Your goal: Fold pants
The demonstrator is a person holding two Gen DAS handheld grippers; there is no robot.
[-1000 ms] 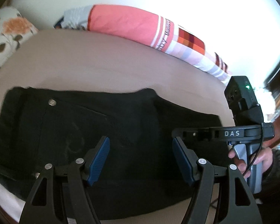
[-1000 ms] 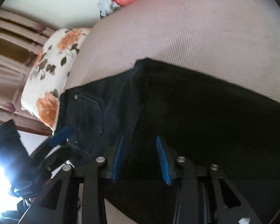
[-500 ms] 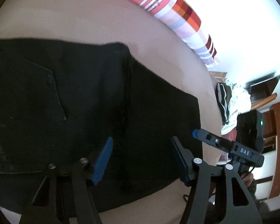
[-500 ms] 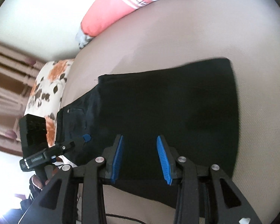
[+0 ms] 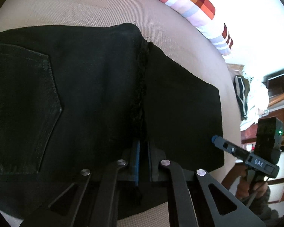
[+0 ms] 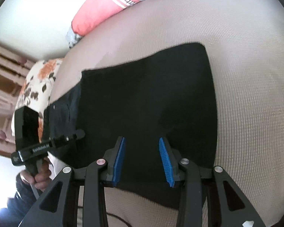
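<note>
**Left claw pinches the pants at the near edge of the bed**

The left gripper has its blue pads drawn together at a raised, frayed ridge of black cloth, apparently nipping the pants where the folded-over legs end. That hold, low at the near edge, probably readies a lift for the next fold. The right gripper hangs with jaws partly apart over the cloth near its right end, pads clear of the fabric, likely placed to take a matching hold. The pants lie flat along the bed, back pocket toward the left end. A striped pillow lines the far edge.
</note>
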